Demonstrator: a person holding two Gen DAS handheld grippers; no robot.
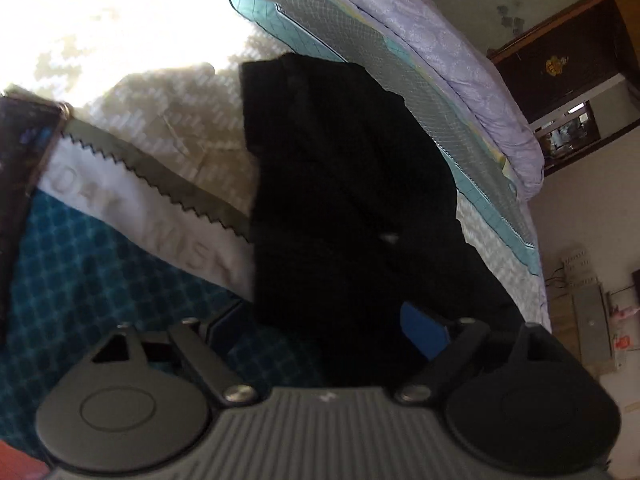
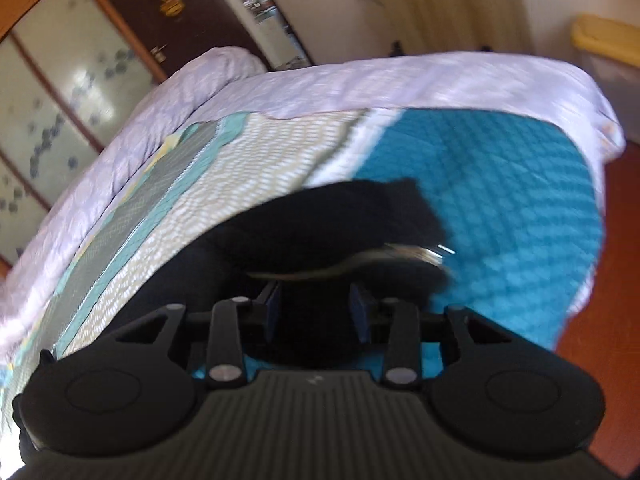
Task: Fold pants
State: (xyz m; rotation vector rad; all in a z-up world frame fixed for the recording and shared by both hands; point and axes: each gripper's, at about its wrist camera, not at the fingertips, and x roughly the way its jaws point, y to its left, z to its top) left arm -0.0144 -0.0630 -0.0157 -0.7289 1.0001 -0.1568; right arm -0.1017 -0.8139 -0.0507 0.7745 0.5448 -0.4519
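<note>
Black pants (image 1: 344,184) lie on a patterned quilt on a bed. In the left wrist view they stretch from the gripper up across the quilt, and my left gripper (image 1: 320,332) has its blue pads wide apart with the near end of the cloth between them; I cannot tell if it grips. In the right wrist view the pants (image 2: 332,220) are bunched, with a metal clasp showing at the waist. My right gripper (image 2: 316,308) has its blue pads around a thick fold of the black cloth.
The quilt has teal (image 2: 500,200), white and grey-green (image 1: 360,92) panels. A lilac blanket (image 1: 460,52) runs along the far bed edge. A wardrobe with glass doors (image 2: 52,80), a dark door and a yellow-lidded bin (image 2: 600,40) stand beyond. Red-brown floor lies to the right.
</note>
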